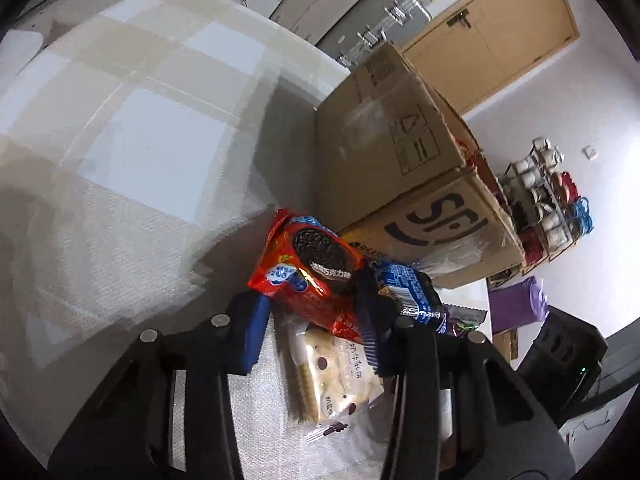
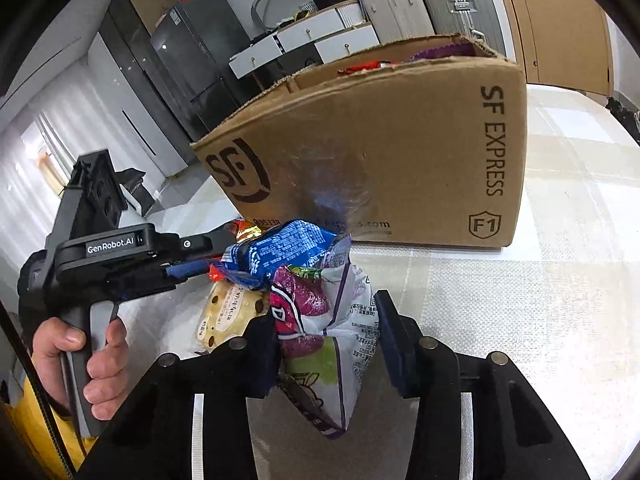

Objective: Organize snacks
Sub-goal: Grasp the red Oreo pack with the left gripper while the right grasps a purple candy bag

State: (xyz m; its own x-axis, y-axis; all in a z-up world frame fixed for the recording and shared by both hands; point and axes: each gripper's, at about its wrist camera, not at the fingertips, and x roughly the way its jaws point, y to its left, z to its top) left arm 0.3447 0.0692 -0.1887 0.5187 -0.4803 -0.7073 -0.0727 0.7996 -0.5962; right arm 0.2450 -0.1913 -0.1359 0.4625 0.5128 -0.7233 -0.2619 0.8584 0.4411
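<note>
A red chocolate-cookie pack (image 1: 312,276) lies on top of a small pile of snacks, and my left gripper (image 1: 312,320) is shut on it, a blue pad against each side. Under it are a cream biscuit pack (image 1: 332,372) and a blue pack (image 1: 408,292). My right gripper (image 2: 330,340) is shut on a crumpled purple and white snack bag (image 2: 332,332) at the near side of the pile. The blue pack (image 2: 288,252) sits just behind that bag. The left gripper (image 2: 200,268) reaches into the pile from the left. An open cardboard box (image 2: 380,152) holding some snacks stands right behind the pile.
The checked tablecloth (image 1: 140,140) spreads wide to the left of the box (image 1: 392,152). A person's hand (image 2: 96,360) holds the left gripper's handle. Suitcases (image 2: 460,4), white drawers (image 2: 304,40) and a dark fridge (image 2: 192,60) stand beyond the table. A shelf rack (image 1: 548,196) stands by the wall.
</note>
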